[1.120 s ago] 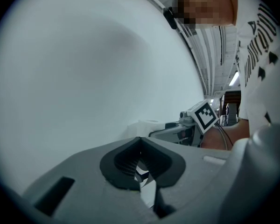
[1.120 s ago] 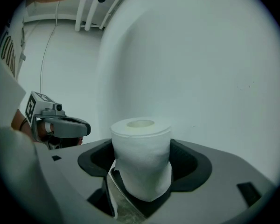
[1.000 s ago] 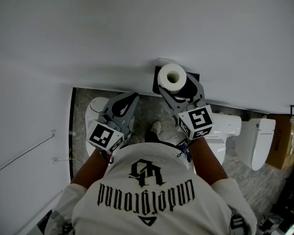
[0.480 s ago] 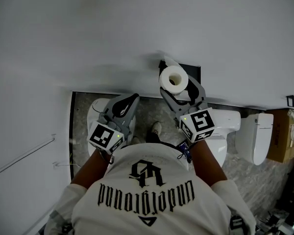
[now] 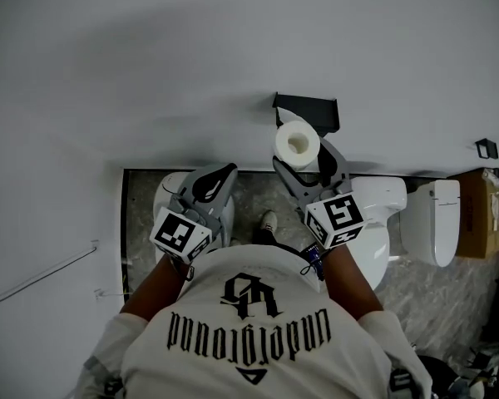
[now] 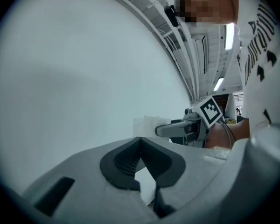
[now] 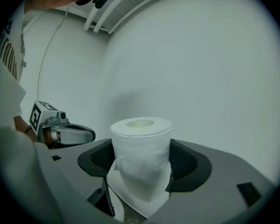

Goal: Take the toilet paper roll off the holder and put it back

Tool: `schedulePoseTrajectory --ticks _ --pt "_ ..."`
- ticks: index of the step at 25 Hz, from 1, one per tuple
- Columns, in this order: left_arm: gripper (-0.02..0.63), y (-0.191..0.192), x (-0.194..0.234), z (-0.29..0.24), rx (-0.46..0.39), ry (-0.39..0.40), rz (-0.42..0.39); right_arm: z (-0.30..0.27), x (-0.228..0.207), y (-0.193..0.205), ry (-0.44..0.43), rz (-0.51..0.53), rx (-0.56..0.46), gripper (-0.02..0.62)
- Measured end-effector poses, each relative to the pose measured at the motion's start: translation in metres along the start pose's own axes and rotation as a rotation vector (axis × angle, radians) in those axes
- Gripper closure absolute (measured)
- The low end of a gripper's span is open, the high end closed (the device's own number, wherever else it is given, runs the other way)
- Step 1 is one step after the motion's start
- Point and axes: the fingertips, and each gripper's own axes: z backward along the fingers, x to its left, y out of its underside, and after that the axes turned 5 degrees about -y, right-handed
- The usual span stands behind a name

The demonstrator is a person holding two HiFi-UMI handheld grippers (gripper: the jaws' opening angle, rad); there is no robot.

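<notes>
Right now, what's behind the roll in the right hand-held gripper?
Black holder on the white wall. The roll, clamped in the right hand-held gripper, covers the holder's lower left corner.

I read this as a washroom mock-up inside a larger hall, not a home bathroom. Right of centre in the head view, a white toilet (image 5: 378, 202) and a second toilet (image 5: 432, 223) stand side by side on a grey marbled floor (image 5: 449, 281), below a plain white wall (image 5: 191, 56) carrying a black paper holder (image 5: 308, 110). Along the top of the left gripper view I can see exposed ceiling pipes (image 6: 186, 55) and a strip light (image 6: 229, 34).
</notes>
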Motion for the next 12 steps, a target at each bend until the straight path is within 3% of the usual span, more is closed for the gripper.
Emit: schedulePoseTrajectory --ticks 12 --pt "0.594 -0.001 -0.021 0.044 -0.02 0.083 0.001 0.049 0.046 -0.004 0.1 0.005 -0.012 0.273"
